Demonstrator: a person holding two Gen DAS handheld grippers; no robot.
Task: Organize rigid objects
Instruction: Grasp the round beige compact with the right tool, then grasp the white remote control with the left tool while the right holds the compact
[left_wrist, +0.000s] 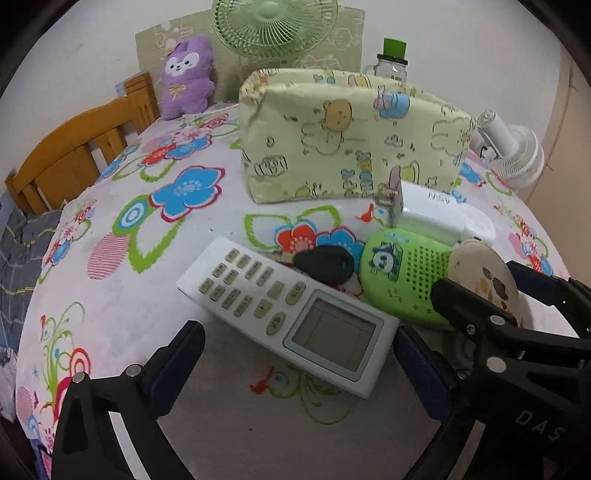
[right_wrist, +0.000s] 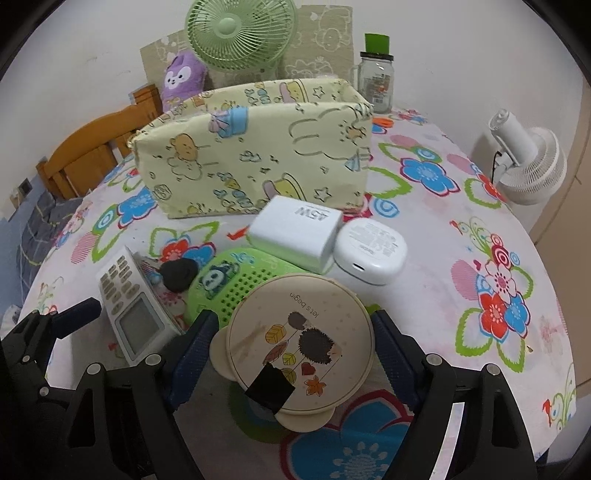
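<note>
A cream round compact with a hedgehog picture sits between the pads of my right gripper, which is shut on its rim. It stands tilted beside a green panda speaker. Behind it lie a white charger and a white earbud case. My left gripper is open and straddles the screen end of a white remote without pressing on it. A black key fob lies between the remote and the speaker. The yellow cartoon fabric box stands behind the pile.
The round table has a flowered cloth. At the back stand a green fan, a glass jar and a purple plush. A white fan is at the right edge, wooden furniture at the left.
</note>
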